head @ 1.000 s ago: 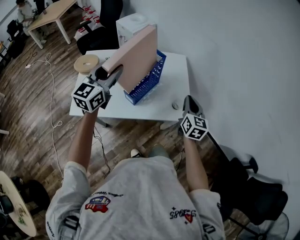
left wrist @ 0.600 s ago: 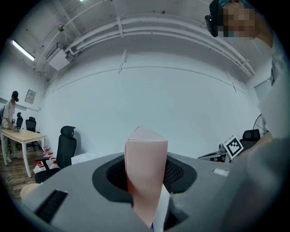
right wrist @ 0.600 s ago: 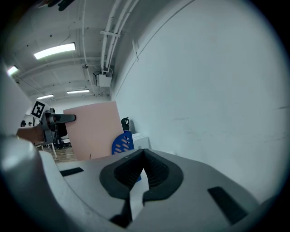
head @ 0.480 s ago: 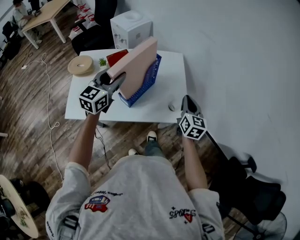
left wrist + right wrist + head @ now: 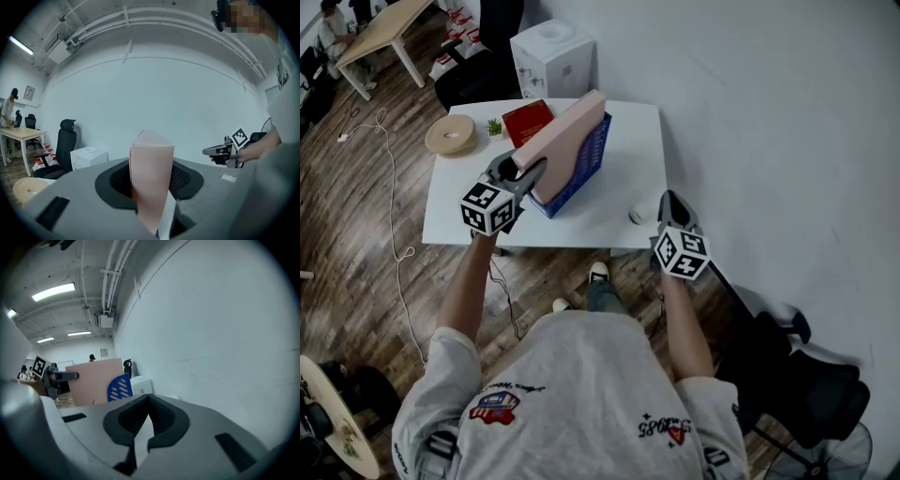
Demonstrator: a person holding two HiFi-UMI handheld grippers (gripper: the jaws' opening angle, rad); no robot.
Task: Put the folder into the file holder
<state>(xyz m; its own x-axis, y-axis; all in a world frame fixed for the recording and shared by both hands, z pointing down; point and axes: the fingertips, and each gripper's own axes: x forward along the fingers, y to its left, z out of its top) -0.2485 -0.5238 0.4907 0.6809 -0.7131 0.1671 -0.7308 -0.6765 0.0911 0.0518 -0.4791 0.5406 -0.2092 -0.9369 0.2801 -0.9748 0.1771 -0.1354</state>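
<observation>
The pink folder [image 5: 565, 133] stands slanted inside the blue mesh file holder [image 5: 586, 167] on the white table [image 5: 609, 220]. My left gripper [image 5: 529, 172] is shut on the folder's near lower edge. In the left gripper view the folder [image 5: 151, 173] fills the gap between the jaws. My right gripper [image 5: 671, 208] hovers at the table's near right edge, shut and holding nothing. From the right gripper view the folder [image 5: 91, 380] and the holder [image 5: 120, 387] stand to the left, well apart from the right gripper [image 5: 143, 405].
A red book [image 5: 528, 122], a small green plant [image 5: 495, 126] and a round wooden roll [image 5: 450, 134] lie at the table's far left. A small white object [image 5: 639, 214] sits near the right gripper. A white box [image 5: 551, 58] stands behind the table, a wall on the right.
The folder has sunk lower into the file holder and leans flatter. My left gripper has followed it down. The right gripper has stayed about where it was.
</observation>
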